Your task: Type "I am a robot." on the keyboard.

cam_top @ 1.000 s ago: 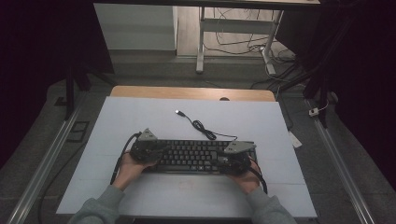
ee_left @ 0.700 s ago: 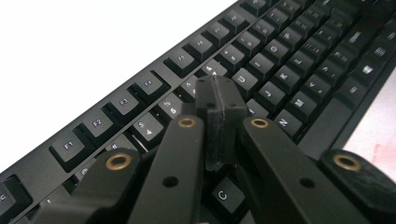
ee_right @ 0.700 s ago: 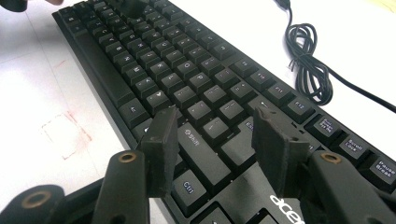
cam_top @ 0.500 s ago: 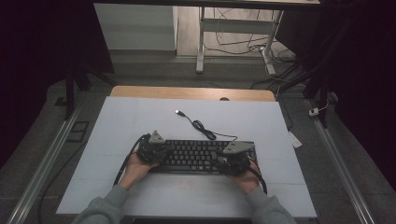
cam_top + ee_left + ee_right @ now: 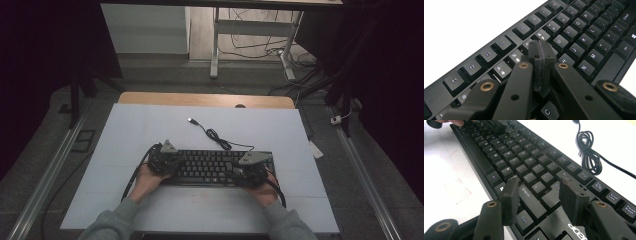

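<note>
A black keyboard (image 5: pixel 212 167) lies flat on the white table (image 5: pixel 150 125), near the person's edge and roughly centred left to right, its long side running across the table. Its black cable (image 5: pixel 216 136) leaves the far edge, coils loosely just beyond the keyboard and ends in a plug lying on the table farther off.

The left gripper (image 5: pixel 162 159) sits over the left end of the keyboard, held by the person's left hand (image 5: pixel 145 179). In the left gripper view its jaws are pressed flat together with nothing between them, having just closed. The closed tip (image 5: pixel 540 56) stands above the letter keys, close to the G and H keys; whether it presses a key cannot be told from this angle.

The right gripper (image 5: pixel 250 170) sits over the right end of the keyboard, held by the right hand (image 5: pixel 264 190). In the right gripper view its jaws stand well apart and grip nothing. The right gripper (image 5: pixel 539 195) hangs above the near right part of the keyboard (image 5: pixel 524 167), with the shift and control keys showing in the gap between its jaws. The cable coil (image 5: pixel 590 152) lies on the table beyond the function row. The left gripper shows small and dark at the far end of the keys in that view.

Grey sleeves (image 5: pixel 107 225) enter from the near edge.
</note>
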### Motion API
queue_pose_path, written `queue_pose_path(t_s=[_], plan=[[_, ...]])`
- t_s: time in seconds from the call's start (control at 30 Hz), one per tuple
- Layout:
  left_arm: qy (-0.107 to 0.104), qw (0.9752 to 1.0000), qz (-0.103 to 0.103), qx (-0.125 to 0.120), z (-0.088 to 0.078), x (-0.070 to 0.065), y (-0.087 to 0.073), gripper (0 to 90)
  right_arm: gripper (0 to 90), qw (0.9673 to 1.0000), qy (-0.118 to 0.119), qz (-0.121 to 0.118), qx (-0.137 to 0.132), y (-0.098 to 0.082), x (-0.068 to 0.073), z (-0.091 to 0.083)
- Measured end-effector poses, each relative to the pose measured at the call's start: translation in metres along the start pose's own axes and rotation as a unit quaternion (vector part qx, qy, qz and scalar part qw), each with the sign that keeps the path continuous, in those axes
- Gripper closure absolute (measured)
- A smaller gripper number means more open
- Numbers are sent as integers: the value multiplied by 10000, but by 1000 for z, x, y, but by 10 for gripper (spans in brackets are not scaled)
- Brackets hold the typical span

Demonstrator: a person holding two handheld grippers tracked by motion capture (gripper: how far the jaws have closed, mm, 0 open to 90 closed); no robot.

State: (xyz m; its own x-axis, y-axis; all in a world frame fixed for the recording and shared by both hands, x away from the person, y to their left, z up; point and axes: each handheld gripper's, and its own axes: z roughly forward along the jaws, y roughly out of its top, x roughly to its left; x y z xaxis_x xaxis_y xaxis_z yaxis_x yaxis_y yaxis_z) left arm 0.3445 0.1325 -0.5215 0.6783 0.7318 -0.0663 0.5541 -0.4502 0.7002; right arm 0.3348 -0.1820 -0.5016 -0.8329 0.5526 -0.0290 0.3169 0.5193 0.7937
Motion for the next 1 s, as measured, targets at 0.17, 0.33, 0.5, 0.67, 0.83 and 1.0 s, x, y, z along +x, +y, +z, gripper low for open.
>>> queue_pose_path(t_s=[0.17,0.33,0.5,0.67,0.83,1.0], plan=[[-3,10000,15,27,2,0,-1,886,508,10000,-6,-3,-5,0,0,0],[90,9999,17,-115,-4,-1,0,886,508,10000,-28,-18,-14,0,0,-1],[29,9994,-99,-329,-16,2,-1,885,508,10000,-22,-7,-69,0,-1,-2],[-19,9987,-143,-487,-30,3,-3,870,507,10000,-39,10,-83,1,-2,-4],[-150,9976,-246,-637,-42,5,-9,788,506,10000,-53,2,-78,1,-2,-4],[-79,9970,-375,-678,-51,10,-14,621,505,9999,-56,13,-95,0,-2,-4]])
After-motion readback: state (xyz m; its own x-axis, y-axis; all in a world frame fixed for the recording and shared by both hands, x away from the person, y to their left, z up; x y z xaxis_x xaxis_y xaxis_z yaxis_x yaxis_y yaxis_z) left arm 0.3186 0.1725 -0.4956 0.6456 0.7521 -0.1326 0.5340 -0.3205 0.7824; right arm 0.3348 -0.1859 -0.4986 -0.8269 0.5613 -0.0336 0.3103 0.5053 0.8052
